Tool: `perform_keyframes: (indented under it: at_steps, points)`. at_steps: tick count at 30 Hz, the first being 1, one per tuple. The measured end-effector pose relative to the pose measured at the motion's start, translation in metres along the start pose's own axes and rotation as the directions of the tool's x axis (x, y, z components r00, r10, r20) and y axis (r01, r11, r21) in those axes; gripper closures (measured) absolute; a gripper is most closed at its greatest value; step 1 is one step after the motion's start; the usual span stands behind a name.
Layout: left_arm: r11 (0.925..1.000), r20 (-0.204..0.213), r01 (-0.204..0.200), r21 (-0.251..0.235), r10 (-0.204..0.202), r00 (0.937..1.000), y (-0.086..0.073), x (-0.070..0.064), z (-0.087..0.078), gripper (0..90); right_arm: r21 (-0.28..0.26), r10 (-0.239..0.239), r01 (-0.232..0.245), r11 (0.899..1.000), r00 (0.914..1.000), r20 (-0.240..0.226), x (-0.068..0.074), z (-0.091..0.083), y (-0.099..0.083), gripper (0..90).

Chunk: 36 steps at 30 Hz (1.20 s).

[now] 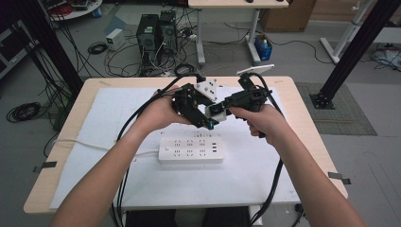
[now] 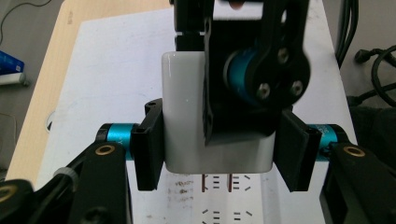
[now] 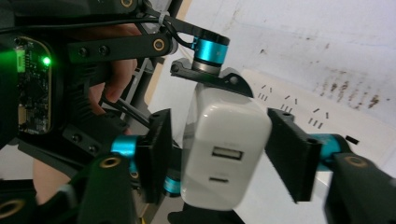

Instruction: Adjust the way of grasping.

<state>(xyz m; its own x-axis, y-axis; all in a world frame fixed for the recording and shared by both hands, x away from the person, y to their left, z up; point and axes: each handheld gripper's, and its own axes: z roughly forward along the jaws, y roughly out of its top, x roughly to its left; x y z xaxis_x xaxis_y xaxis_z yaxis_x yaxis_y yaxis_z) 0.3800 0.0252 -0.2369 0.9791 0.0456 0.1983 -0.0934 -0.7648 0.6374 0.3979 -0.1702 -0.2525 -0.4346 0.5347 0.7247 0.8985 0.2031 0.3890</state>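
Wooden table [image 1: 302,101], white mat [image 1: 118,104] (stained), white power strip [image 1: 190,150]

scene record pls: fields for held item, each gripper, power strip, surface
held item: white charger, USB ports facing the right gripper's camera, two prongs pointing down toward the strip
left gripper: jaws clamped on the charger's two sides
right gripper: jaws on either side of the charger's port end, small gaps visible, contact unclear
power strip: white, flat on the mat below the charger, sockets empty
surface: white mat on a wooden table
stage: charger held above the strip, not plugged in
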Motion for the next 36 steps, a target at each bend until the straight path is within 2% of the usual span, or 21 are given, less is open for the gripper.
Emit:
perform_keyframes:
  at_steps: [3,8,12,14,16,17,20,24,26,28,30,32,33,34,35,36]
  points:
    - [0.9999,-0.022,-0.016,0.003,0.016,0.9996,0.000,-0.003,0.000,42.6,-0.001,0.001,-0.001,1.000,1.0000,0.005,0.000,0.002,0.000,54.4]
    - [0.9985,-0.054,-0.053,0.013,0.053,0.9971,-0.001,-0.006,0.000,42.5,-0.015,0.037,-0.038,0.999,0.9991,-0.022,-0.002,0.003,0.000,59.2]
    - [0.9953,-0.082,-0.087,0.043,0.090,0.9925,0.000,-0.008,0.001,42.1,-0.017,0.046,-0.046,0.999,0.9984,-0.032,-0.004,0.004,0.000,61.6]
    - [0.9962,-0.070,-0.077,0.040,0.080,0.9944,-0.001,-0.006,0.001,41.7,-0.018,0.043,-0.044,0.999,0.9982,-0.042,-0.005,0.004,0.000,62.2]
    - [0.9966,-0.092,-0.068,0.045,0.072,0.9931,-0.001,-0.006,0.002,38.8,-0.021,0.037,-0.037,0.999,0.9987,-0.037,-0.004,0.004,0.000,62.2]
    - [0.9968,-0.095,-0.066,0.045,0.070,0.9930,-0.001,-0.006,0.002,35.0,-0.018,0.031,-0.032,0.999,0.9989,-0.035,-0.004,0.004,0.000,62.3]
    - [0.9973,-0.108,-0.055,0.049,0.061,0.9923,-0.001,-0.007,0.001,31.2,-0.010,0.009,-0.009,1.000,0.9997,-0.024,-0.002,0.004,0.000,62.3]
    - [0.9976,-0.107,-0.028,0.063,0.035,0.9936,-0.007,-0.006,-0.008,29.3,-0.021,-0.050,0.051,0.998,0.9974,0.052,0.000,-0.005,0.001,62.3]
    - [0.9971,-0.121,0.001,0.076,0.008,0.9927,-0.013,-0.005,-0.015,27.6,-0.026,-0.066,0.068,0.997,0.9954,0.070,0.000,-0.010,0.002,62.3]
    - [0.9945,-0.126,0.041,0.097,-0.028,0.9916,-0.020,-0.003,-0.024,24.7,-0.027,-0.095,0.099,0.995,0.9892,0.111,0.001,-0.017,0.004,62.3]
    - [0.9890,-0.124,0.067,0.132,-0.051,0.9910,-0.028,-0.001,-0.030,24.4,-0.018,-0.129,0.134,0.991,0.9764,0.174,0.003,-0.025,0.005,62.3]
    - [0.9788,-0.127,0.109,0.173,-0.088,0.9880,-0.038,0.001,-0.038,22.3,0.002,-0.147,0.150,0.989,0.9664,0.211,0.003,-0.029,0.006,62.3]
    - [0.9745,-0.125,0.125,0.187,-0.102,0.9868,-0.042,0.002,-0.040,22.3,0.010,-0.164,0.167,0.986,0.9548,0.248,0.005,-0.032,0.006,62.3]
    - [0.9702,-0.135,0.141,0.197,-0.116,0.9840,-0.046,0.002,-0.043,22.3,0.025,-0.173,0.173,0.985,0.9492,0.263,0.005,-0.033,0.007,62.3]
    - [0.9648,-0.144,0.162,0.207,-0.134,0.9804,-0.051,0.002,-0.047,22.3,0.042,-0.191,0.187,0.981,0.9371,0.292,0.006,-0.034,0.007,62.3]
    - [0.9575,-0.138,0.193,0.214,-0.166,0.9764,-0.056,0.004,-0.050,22.2,0.058,-0.208,0.200,0.978,0.9216,0.327,0.008,-0.036,0.008,62.2]
